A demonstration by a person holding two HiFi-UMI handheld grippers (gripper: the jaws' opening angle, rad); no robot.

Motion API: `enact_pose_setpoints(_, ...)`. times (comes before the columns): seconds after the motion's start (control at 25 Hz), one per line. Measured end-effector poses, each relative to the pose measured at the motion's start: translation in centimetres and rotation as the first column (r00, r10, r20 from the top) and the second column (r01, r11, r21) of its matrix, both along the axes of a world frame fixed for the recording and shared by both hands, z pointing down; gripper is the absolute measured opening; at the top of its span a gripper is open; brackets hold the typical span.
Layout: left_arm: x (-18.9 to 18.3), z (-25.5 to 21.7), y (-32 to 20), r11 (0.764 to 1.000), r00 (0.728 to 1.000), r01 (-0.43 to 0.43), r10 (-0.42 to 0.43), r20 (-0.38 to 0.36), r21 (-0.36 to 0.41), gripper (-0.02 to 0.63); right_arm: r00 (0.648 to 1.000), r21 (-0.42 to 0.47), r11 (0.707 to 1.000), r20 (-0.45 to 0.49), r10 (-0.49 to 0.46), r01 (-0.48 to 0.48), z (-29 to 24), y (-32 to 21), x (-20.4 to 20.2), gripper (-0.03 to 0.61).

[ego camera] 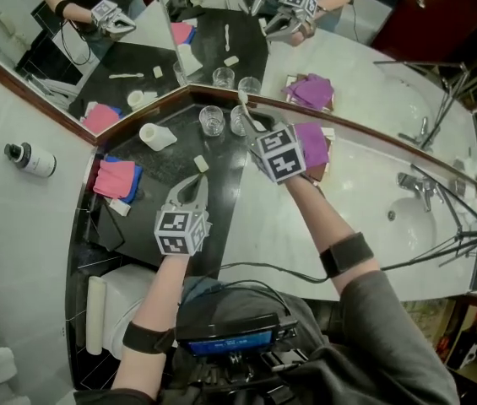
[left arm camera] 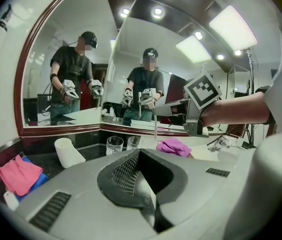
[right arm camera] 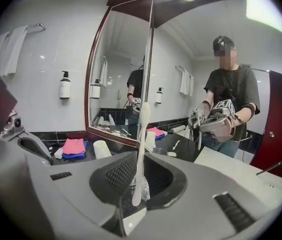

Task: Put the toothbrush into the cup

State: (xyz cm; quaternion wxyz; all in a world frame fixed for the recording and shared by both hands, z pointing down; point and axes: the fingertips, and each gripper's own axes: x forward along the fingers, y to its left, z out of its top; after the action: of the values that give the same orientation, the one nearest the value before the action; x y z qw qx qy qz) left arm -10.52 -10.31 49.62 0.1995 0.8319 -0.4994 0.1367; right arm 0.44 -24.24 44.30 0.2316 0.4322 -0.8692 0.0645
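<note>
Our right gripper (right arm camera: pixel 138 176) pinches the toothbrush (right arm camera: pixel 141 134) low on its white handle. The pads press on it from both sides, and it stands nearly upright with the brush end up. In the head view the brush reaches over the right glass cup (ego camera: pixel 240 121). This cup stands just beside the left glass cup (ego camera: pixel 211 119) on the black counter (ego camera: pixel 221 201), close under the mirror (ego camera: pixel 120 66). In the right gripper view a glass shows through the gap between the jaws, beyond the handle's lower end. The left gripper view shows the toothbrush hanging in the air above the two glass cups and a little to their right, so it is not in either cup.

Our left gripper (left arm camera: pixel 141 159) has its jaws pressed together with nothing between them. It hangs over the black counter, nearer to us than the glass cups and to the left of the right gripper.

A white cup (ego camera: pixel 155 136) sits to the left of the glass cups. A pink cloth (ego camera: pixel 113 178) lies on a blue cloth (ego camera: pixel 135 184) at the counter's left edge. A purple cloth (left arm camera: pixel 173 146) lies on the white counter (ego camera: pixel 263 226), just to the right of the right gripper. Further right are the sink (ego camera: pixel 407 226) and its tap (ego camera: pixel 420 186). A bottle (ego camera: pixel 31 159) hangs on the tiled wall at the left.
</note>
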Motion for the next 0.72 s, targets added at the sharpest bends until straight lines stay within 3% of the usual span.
enact_pose_setpoints(0.16, -0.2, -0.5, 2.2, 1.000, 1.000, -0.001, 0.001, 0.027, 0.011, 0.002, 0.997, -0.043, 0.999, 0.075, -0.002, 0.005, -0.1, 4.2, 0.3, 0.071)
enact_pose_setpoints(0.4, -1.4, -0.8, 4.7, 0.999, 0.998, 0.039, -0.039, 0.054, 0.016, 0.002, 0.978, -0.206, 0.979, 0.207, 0.032, 0.011, 3.9, 9.8, 0.7, 0.067)
enact_pose_setpoints(0.6, -3.3, -0.2, 6.9, 0.997, 0.994, 0.079, -0.080, 0.074, 0.006, 0.002, 0.949, -0.346, 0.937, 0.308, 0.069, 0.044, 7.3, 13.7, -1.4, 0.068)
enact_pose_setpoints(0.72, -4.4, 0.5, 7.8, 0.995, 0.992, 0.100, -0.099, 0.079, -0.007, 0.001, 0.914, -0.439, 0.896, 0.385, 0.127, 0.060, 9.1, 15.5, -2.8, 0.069)
